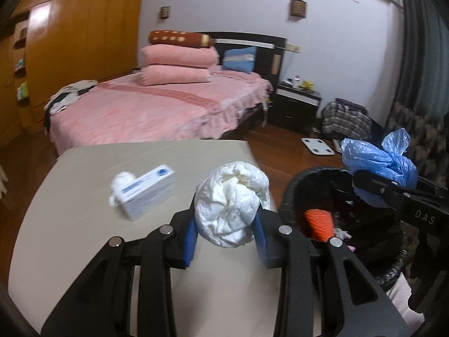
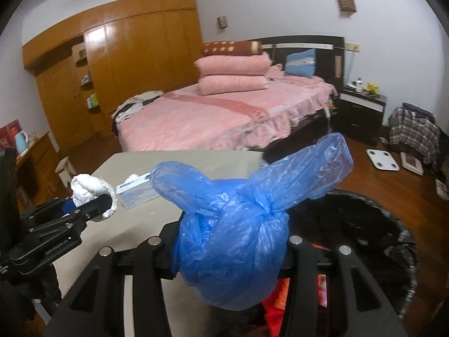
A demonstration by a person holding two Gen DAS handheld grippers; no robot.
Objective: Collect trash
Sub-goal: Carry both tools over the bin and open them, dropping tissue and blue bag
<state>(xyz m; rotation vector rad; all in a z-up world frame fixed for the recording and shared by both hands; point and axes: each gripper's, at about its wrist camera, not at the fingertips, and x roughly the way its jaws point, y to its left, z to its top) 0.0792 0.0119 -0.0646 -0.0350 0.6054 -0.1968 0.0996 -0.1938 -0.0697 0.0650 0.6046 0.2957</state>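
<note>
My left gripper (image 1: 227,220) is shut on a crumpled white paper wad (image 1: 233,205), held above the right part of the beige table (image 1: 84,224). The same wad (image 2: 87,186) and left gripper (image 2: 96,203) show at the left of the right wrist view. My right gripper (image 2: 230,255) is shut on a knotted blue plastic bag (image 2: 233,241), held over the near rim of the black-lined trash bin (image 2: 393,224). In the left wrist view the bag (image 1: 373,160) hangs above the bin (image 1: 303,185), which holds an orange item (image 1: 320,221). A white-and-blue carton (image 1: 148,193) and a small white tissue (image 1: 120,182) lie on the table.
Beyond the table stands a pink bed (image 1: 157,112) with stacked pillows. A dark nightstand (image 1: 297,104), a white floor scale (image 1: 317,146) and a chair draped with plaid clothes (image 1: 345,118) stand on the wooden floor to the right. Wooden wardrobes (image 2: 126,50) line the left wall.
</note>
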